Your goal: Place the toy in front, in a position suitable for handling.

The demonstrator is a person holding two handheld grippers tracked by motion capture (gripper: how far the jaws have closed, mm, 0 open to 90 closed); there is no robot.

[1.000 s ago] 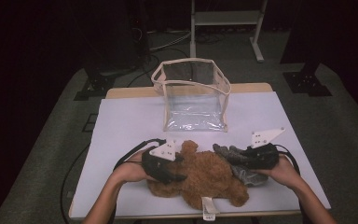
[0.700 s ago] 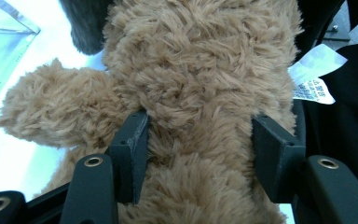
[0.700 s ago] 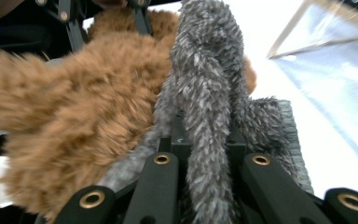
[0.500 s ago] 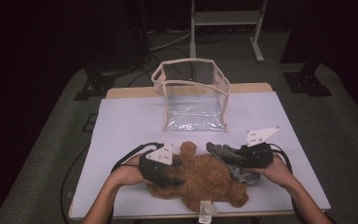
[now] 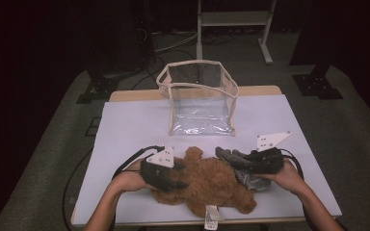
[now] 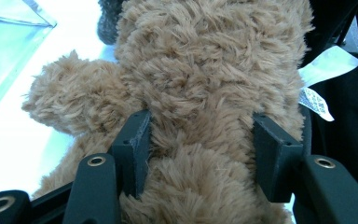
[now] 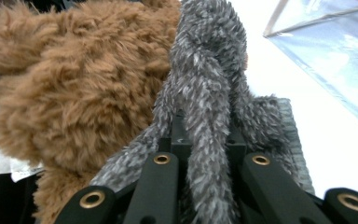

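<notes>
presently both grippers are on the soft toys at the near edge of the desk (image 5: 125, 125), which is covered in white. the brown teddy bear (image 5: 212, 185) lies flat near the middle of that edge, a white sewn-in label (image 5: 212, 222) hanging off its near end over the desk's rim.

left gripper (image 5: 176, 180): in the left gripper view its jaws stand wide apart with the bear's body bulging between them, the fur pressed against both inner faces. judged as a broad hold across the torso, likely chosen because the plush is bulky and would slip from a pinch on a limb.

right gripper (image 5: 241, 161): in the right gripper view the jaws are drawn nearly together on a strand of the grey plush toy (image 7: 209, 93), with grey fur draped over and around them. this toy lies touching the bear's right side, toward the right edge of the desk. a narrow limb suits a tight pinch.

clear plastic bag (image 5: 200, 98) with cream trim stands upright and open-topped at the far middle of the desk, well apart from the toys. its mouth faces up, so it reads as the intended receptacle; judgement only. neither toy looks lifted yet.

risk noted: the bear is wide against the bag mouth and may catch on the trim.
</notes>
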